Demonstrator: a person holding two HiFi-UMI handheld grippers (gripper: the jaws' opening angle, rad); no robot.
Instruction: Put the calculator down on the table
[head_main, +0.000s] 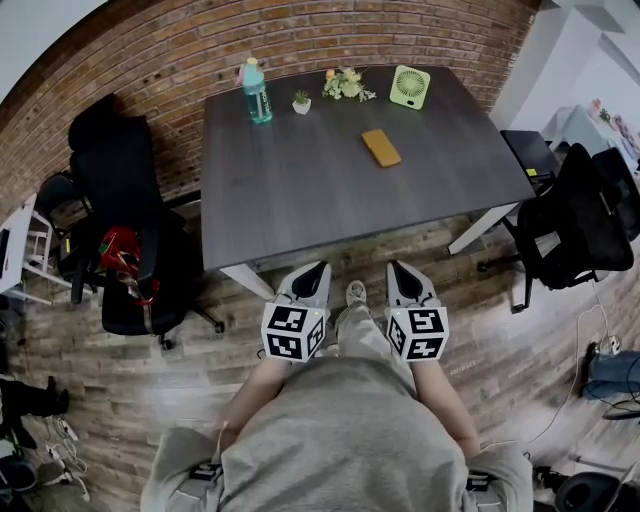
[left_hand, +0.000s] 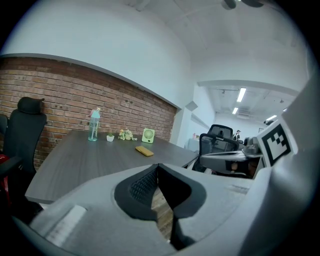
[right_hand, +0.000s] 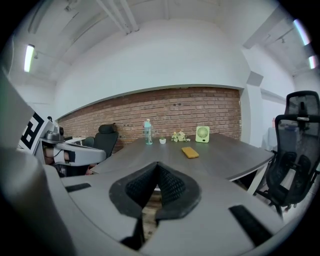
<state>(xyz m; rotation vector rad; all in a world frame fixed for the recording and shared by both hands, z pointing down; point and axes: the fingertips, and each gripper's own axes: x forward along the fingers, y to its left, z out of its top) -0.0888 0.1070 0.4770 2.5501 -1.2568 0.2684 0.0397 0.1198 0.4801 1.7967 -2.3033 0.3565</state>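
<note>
Matt dark wood-grain table, rough brick wall

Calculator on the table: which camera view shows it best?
The head view: it looks down on the calculator, so its whole orange top shows, flat on the table. The left and right gripper views show it only small, far off, at a low angle.

A teal water bottle with a pink cap stood upright before the brick wall. Just right of the bottle sat a small potted plant in a white pot, then a low bunch of pale flowers, and farthest right of the bottle a round green desk fan. Left of the bottle and nearer the camera stood a black office chair with something red on it. Well to the right of the bottle was another black chair, on the wooden floor.
</note>
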